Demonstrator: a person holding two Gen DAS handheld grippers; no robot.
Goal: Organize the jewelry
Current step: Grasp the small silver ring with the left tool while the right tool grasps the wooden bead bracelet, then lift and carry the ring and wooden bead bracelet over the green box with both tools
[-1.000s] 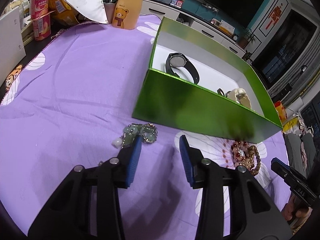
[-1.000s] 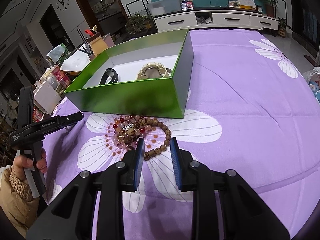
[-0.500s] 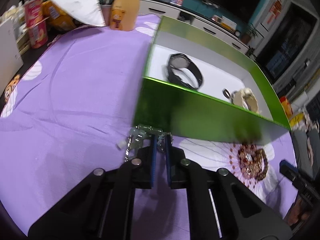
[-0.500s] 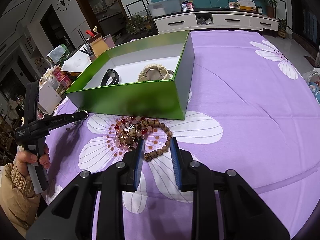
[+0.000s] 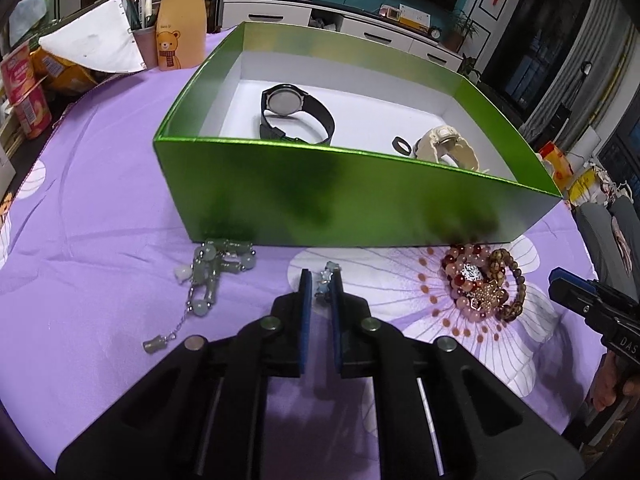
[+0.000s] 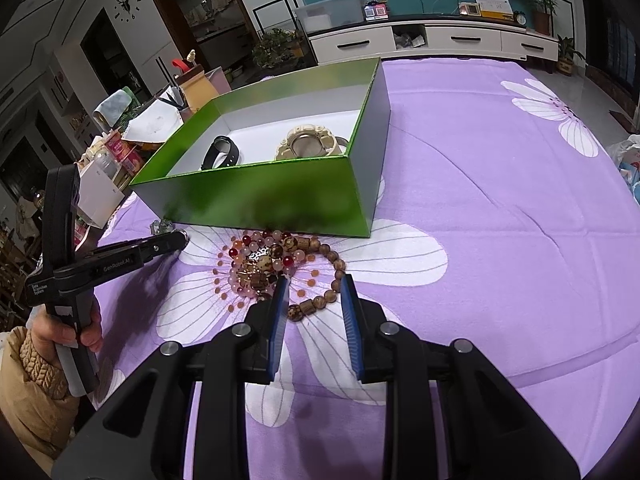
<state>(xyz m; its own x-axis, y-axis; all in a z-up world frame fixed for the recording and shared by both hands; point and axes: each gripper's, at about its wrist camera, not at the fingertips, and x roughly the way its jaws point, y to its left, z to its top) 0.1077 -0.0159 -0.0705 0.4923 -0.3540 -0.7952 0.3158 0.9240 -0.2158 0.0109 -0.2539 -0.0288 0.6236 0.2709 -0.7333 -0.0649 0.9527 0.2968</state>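
Your left claw (image 5: 320, 286) just closed on the jade bracelet (image 5: 327, 278), ready for the box (image 5: 360, 200); right claw (image 6: 314, 300) stays open over the beads (image 6: 280, 264).

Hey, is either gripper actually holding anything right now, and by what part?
The left gripper is shut on a small silvery jewelry piece, pinched at its near end. The right gripper is open and holds nothing, poised over the wooden bead bracelet.

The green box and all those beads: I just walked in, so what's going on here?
Someone is sorting jewelry with two handheld grippers. The left gripper is shut on a small pale piece; the right gripper hangs open over the bead bracelets. Two watches already lie in the green box.
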